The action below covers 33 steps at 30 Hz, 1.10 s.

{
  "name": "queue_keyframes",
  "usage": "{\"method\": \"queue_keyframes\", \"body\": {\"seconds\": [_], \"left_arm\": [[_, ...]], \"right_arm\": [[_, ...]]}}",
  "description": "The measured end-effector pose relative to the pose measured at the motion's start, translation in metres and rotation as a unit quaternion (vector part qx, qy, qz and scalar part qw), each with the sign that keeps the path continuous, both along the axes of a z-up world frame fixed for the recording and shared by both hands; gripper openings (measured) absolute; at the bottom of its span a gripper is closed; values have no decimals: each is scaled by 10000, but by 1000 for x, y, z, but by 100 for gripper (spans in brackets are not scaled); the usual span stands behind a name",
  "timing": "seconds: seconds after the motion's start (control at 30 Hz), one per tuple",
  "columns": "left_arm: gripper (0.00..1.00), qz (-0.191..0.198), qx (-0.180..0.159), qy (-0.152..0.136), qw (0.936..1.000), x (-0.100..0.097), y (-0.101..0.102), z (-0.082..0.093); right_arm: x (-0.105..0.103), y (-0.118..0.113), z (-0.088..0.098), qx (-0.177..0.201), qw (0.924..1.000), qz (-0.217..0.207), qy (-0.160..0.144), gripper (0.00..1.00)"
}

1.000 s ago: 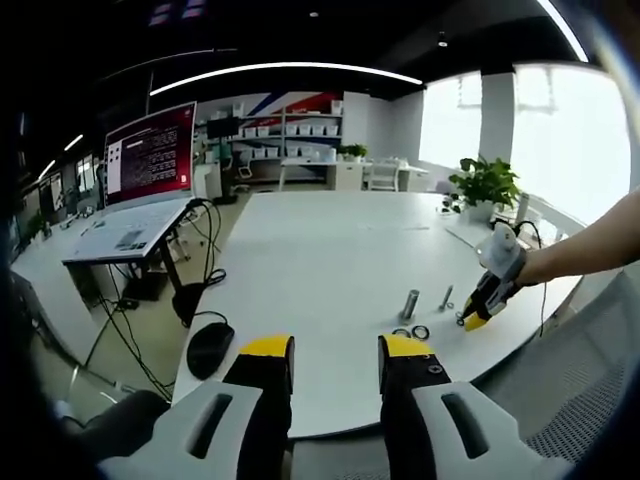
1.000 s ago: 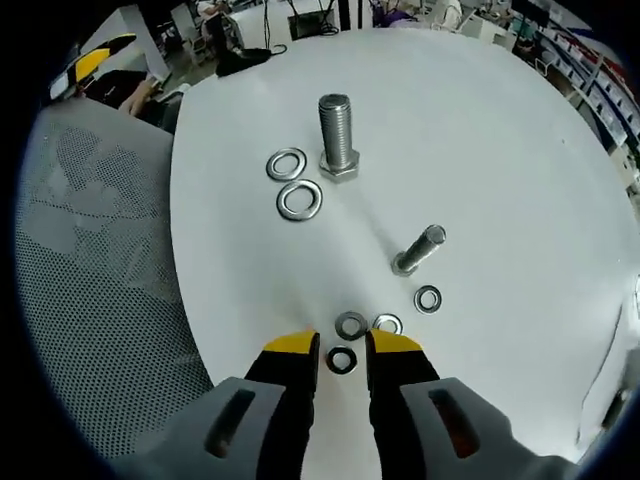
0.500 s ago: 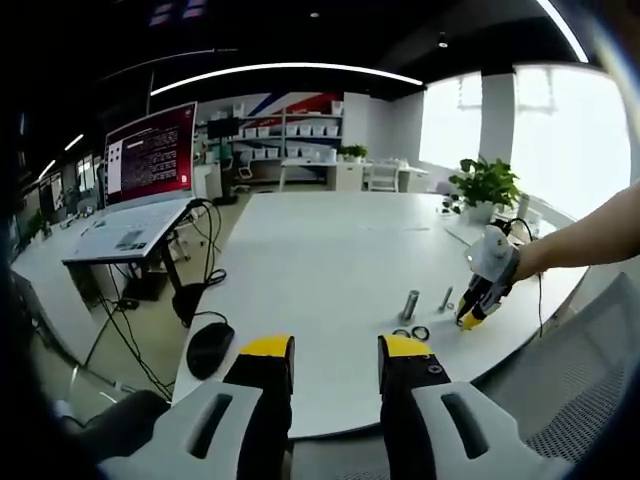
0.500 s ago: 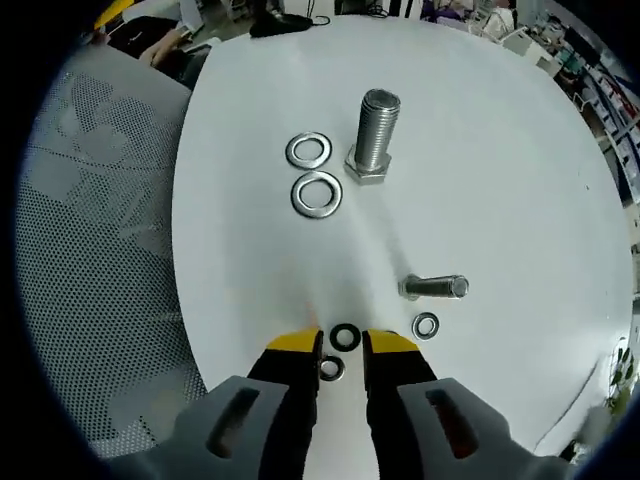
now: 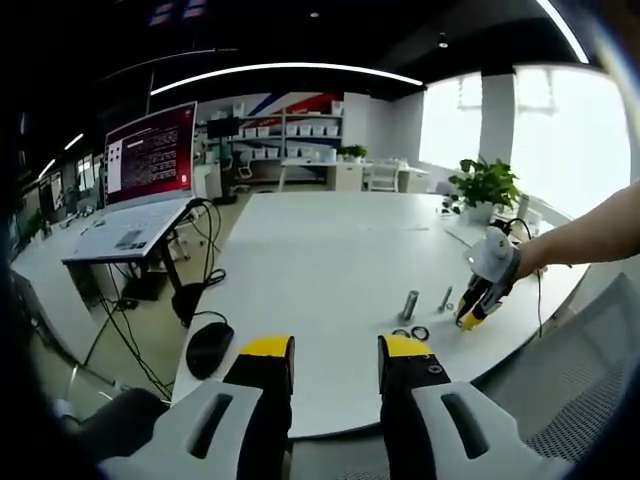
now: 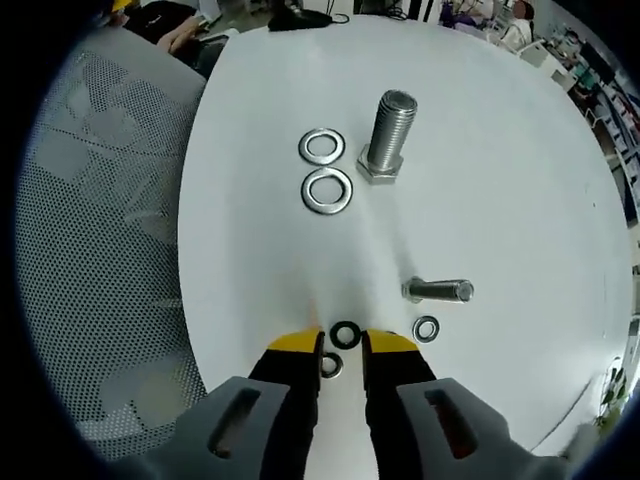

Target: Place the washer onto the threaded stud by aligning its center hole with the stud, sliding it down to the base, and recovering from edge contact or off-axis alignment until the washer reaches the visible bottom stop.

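Note:
A large threaded stud (image 6: pixel 388 135) stands upright on its hex head on the white table (image 6: pixel 250 270). Two large washers (image 6: pixel 327 190) lie just left of it. A smaller bolt (image 6: pixel 438 291) lies on its side nearer me, with a small washer (image 6: pixel 425 328) beside it. My right gripper (image 6: pixel 342 346) is open and low over the table; a dark small washer (image 6: pixel 345 335) lies at its fingertips and another small washer (image 6: pixel 330 366) lies between the jaws. My left gripper (image 5: pixel 336 350) hangs open and holds nothing, well back from the stud (image 5: pixel 410 303). The right gripper (image 5: pixel 477 310) also appears there, on a person's arm.
A grey mesh chair (image 6: pixel 100 200) stands close against the table's edge on the left. On the table's near corner lies a black mouse (image 5: pixel 210 348). A monitor (image 5: pixel 150 152) on a side desk and a potted plant (image 5: pixel 485 185) stand further off.
My right gripper has moved forward over the small washers, so one now lies between its jaws. Its jaws kept the same gap. The left gripper has not moved.

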<state>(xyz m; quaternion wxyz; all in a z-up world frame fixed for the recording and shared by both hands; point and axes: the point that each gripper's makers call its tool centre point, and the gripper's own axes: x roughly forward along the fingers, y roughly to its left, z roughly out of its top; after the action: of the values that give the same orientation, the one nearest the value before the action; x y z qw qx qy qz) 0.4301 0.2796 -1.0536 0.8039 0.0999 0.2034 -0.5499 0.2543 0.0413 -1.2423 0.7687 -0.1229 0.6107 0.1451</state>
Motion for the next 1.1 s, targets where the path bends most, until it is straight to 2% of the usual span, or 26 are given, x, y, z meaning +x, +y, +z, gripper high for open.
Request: {"method": "queue_keyframes", "body": {"seconds": [0.53,0.9,1.03,1.1], "left_arm": [[31,17,-15,-4,10000,4,1,-1],[31,1,18,6,10000,3,2,-3],[31,0,27,7,10000,3,2,-3],[31,-1,31,8,10000,4,2,-3]], "right_arm": [[-1,1,0,-124,9998,125,103,15],[-2,1,2,-1,9998,-168,89,14],[1,2,10,110,9997,-218,-26,14],[1,2,23,121,9996,-254,-72,14]]}}
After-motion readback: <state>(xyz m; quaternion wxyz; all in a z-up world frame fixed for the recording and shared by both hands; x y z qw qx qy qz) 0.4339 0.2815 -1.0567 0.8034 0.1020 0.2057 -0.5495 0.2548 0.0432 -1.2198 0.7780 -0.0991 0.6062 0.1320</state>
